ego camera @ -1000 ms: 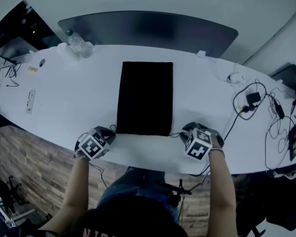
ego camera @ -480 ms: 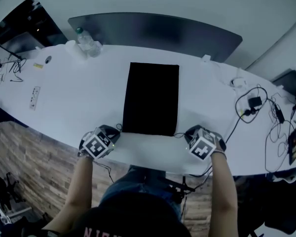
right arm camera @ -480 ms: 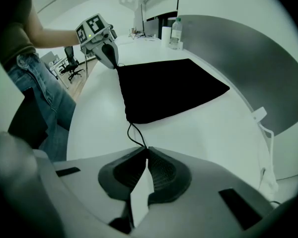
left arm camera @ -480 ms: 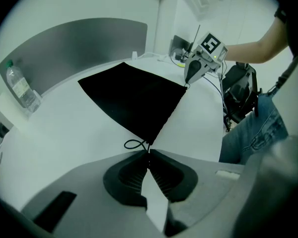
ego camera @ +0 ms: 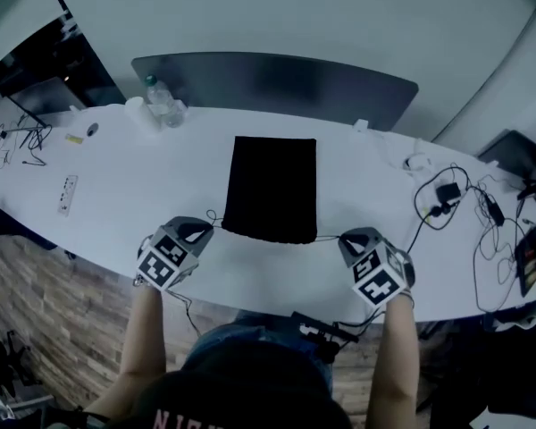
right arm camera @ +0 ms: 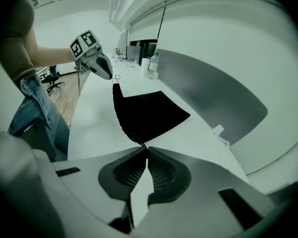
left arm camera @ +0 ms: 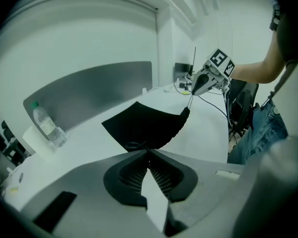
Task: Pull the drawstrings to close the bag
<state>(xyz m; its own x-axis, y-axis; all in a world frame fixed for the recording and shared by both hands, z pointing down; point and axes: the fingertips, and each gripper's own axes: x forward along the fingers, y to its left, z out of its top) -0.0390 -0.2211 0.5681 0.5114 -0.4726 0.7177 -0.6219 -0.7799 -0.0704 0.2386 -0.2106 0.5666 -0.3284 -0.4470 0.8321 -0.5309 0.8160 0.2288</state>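
A flat black drawstring bag [ego camera: 272,189] lies on the white table [ego camera: 107,195], its mouth gathered and puckered along the near edge. My left gripper [ego camera: 199,231] is shut on the left drawstring [ego camera: 214,217] just off the bag's near-left corner. My right gripper [ego camera: 346,239] is shut on the right drawstring [ego camera: 326,237], which runs taut from the near-right corner. In the left gripper view the bag [left arm camera: 141,125] lies past my pinched jaws, with the right gripper [left arm camera: 204,81] beyond. The right gripper view shows the bag [right arm camera: 144,113] and the left gripper [right arm camera: 97,63].
A plastic bottle [ego camera: 154,92] and white cup [ego camera: 136,107] stand at the back left. Cables and a charger [ego camera: 447,195] spread over the table's right end. A power strip [ego camera: 67,194] lies far left. A grey panel [ego camera: 277,79] backs the table.
Both grippers have moved outward, away from the bag's corners. The drawstrings have pulled longer and the bag's near edge has narrowed and bunched.
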